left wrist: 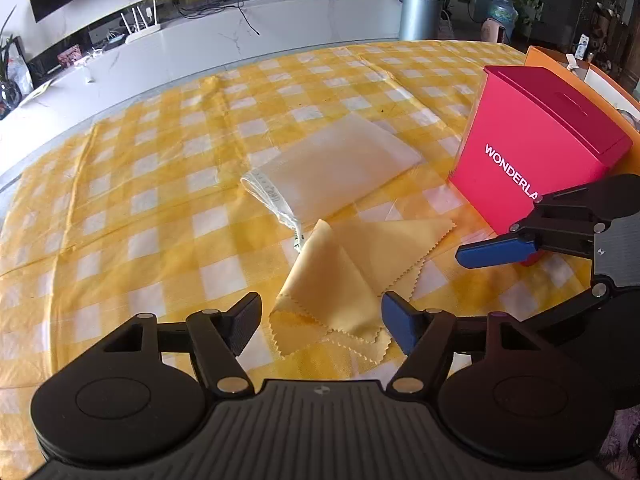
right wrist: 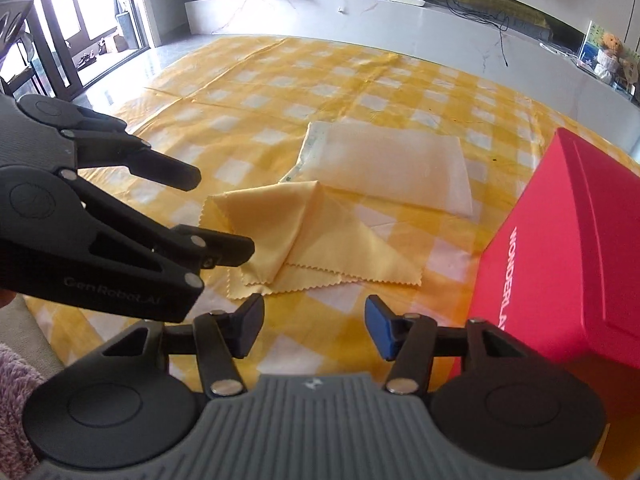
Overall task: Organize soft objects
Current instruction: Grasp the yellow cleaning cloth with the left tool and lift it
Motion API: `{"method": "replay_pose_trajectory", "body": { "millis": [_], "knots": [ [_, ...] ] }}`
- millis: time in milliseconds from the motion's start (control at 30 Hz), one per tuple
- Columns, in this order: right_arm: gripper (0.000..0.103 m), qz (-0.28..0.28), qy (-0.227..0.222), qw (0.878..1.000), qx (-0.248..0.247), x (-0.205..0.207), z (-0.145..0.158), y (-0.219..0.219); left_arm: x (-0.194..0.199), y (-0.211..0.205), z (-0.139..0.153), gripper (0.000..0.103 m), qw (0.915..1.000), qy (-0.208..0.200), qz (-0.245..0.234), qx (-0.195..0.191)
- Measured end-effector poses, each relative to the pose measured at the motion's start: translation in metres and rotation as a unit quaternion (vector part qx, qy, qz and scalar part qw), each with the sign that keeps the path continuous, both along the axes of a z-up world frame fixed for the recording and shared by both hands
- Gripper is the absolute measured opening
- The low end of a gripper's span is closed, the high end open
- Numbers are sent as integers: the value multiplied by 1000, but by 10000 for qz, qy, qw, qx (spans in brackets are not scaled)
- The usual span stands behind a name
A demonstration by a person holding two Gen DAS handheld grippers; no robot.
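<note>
Both the left gripper [left wrist: 321, 322] and right gripper [right wrist: 314, 326] have fingers spread wide, holding nothing. The folded yellow cloth [left wrist: 348, 280] lies mid-bench beside a translucent pouch [left wrist: 340, 164]; the red box [left wrist: 536, 148] is closed.

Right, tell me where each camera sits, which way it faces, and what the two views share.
Left wrist: on the left gripper, looking forward over the folded yellow cloth to the white pouch and TV console; its own open fingers show, and the right gripper enters from the right.
Right wrist: on the right gripper, facing the same cloth from the other side; its open fingers show, with the left gripper entering from the left.
Shared: cloth, pouch, pink WONDERLA box, checked tablecloth.
</note>
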State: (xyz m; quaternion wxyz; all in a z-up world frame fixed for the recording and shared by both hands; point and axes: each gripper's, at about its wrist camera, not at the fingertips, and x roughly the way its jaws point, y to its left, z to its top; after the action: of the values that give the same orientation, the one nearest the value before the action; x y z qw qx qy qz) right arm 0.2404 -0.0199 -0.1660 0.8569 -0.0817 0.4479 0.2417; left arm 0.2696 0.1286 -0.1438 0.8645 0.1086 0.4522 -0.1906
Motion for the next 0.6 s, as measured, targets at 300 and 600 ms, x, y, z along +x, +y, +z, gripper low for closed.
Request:
{"method": "replay_pose_trajectory", "body": {
  "millis": [300, 600],
  "knots": [
    [45, 162, 20, 9997, -157, 9, -13, 0, 19, -9, -21, 75, 9989, 320, 158, -309],
    [45, 254, -63, 9994, -211, 9, -14, 2, 8, -28, -20, 32, 9998, 121, 154, -38]
  ]
}}
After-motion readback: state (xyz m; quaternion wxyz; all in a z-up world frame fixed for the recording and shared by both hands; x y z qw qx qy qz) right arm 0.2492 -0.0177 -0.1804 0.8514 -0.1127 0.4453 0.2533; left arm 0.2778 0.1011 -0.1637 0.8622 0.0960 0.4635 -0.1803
